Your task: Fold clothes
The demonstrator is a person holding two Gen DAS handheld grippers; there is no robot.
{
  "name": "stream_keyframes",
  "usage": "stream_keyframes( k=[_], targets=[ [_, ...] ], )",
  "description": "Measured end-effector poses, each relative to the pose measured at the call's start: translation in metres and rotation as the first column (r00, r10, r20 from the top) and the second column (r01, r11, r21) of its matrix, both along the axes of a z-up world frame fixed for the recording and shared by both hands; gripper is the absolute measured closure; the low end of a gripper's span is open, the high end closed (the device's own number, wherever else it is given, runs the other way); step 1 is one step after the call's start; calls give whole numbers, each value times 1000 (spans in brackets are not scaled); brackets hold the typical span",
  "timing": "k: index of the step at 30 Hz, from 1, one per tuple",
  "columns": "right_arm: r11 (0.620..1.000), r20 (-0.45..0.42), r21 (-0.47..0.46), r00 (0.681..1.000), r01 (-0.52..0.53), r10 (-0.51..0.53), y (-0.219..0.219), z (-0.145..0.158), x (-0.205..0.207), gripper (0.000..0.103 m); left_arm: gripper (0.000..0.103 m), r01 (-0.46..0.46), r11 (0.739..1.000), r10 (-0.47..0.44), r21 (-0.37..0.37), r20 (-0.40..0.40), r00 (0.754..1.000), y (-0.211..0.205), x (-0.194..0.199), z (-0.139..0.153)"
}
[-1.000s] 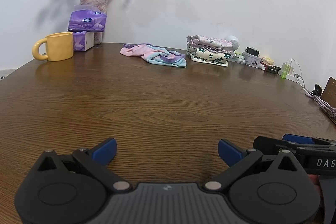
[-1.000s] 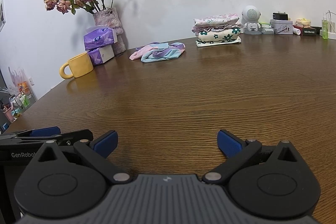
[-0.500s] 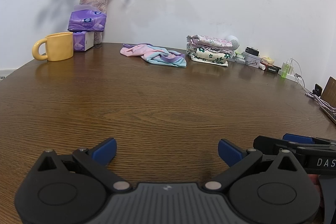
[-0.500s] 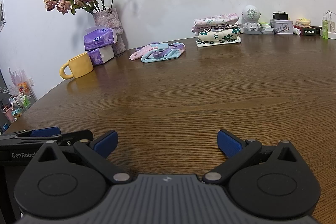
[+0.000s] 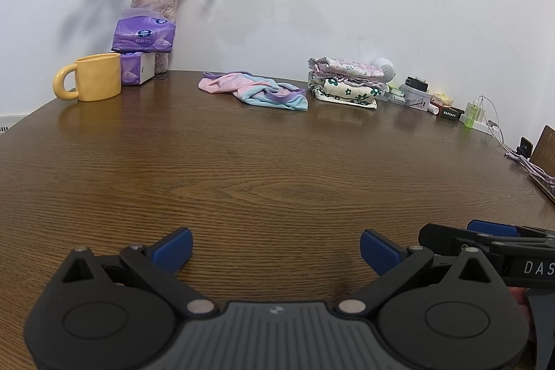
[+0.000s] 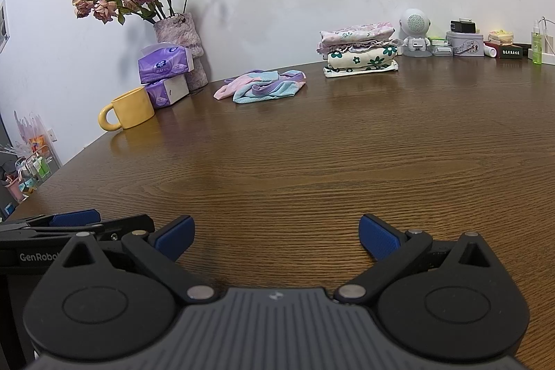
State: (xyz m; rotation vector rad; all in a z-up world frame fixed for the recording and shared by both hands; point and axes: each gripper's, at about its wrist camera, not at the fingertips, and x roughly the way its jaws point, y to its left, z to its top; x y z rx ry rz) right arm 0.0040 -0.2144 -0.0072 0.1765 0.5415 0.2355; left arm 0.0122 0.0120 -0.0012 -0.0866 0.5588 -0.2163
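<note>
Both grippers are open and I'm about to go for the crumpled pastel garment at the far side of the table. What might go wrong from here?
1. The pastel garment lies bunched, so the right gripper may pinch several layers and it won't spread flat.
2. The folded stack sits just right of it; dragging cloth sideways could topple it.
3. The yellow mug and tissue packs stand to the left gripper's side; a wide swing might hit them.

A lived-in home room: a wood-grain surface (image 6: pixel 312 162) against a plain white wall carries a vase of dried roses (image 6: pixel 177 26), stacked purple tissue packs (image 6: pixel 164 71), a yellow mug (image 6: pixel 130 110), a stack of folded floral clothes (image 6: pixel 359 54), a small robot-shaped speaker (image 6: pixel 414 32) and toiletries along the wall.
</note>
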Motion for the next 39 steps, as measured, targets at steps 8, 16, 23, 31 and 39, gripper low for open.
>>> stream_keyframes(
  k=[8, 16, 23, 31, 39],
  targets=[
    [1000, 0, 1, 1000, 0, 0, 0, 0, 0, 0, 0, 0, 1000, 0, 1, 0, 1000, 0, 0, 0],
    [1000, 1, 4, 1000, 0, 0, -1, 0, 0, 0, 0, 0, 1000, 0, 3, -1, 1000, 0, 0, 1],
    [1000, 0, 2, 1000, -3, 3, -1, 1, 0, 0, 0, 1, 1000, -1, 4, -1, 1000, 0, 0, 1],
    [1000, 2, 12, 1000, -3, 3, -3, 1, 0, 0, 0, 1, 1000, -1, 2, 0, 1000, -1, 0, 1],
    [1000, 7, 21, 1000, -14, 14, -3, 1, -2, 0, 0, 0, 1000, 0, 2, -1, 1000, 0, 1, 1]
  ],
)
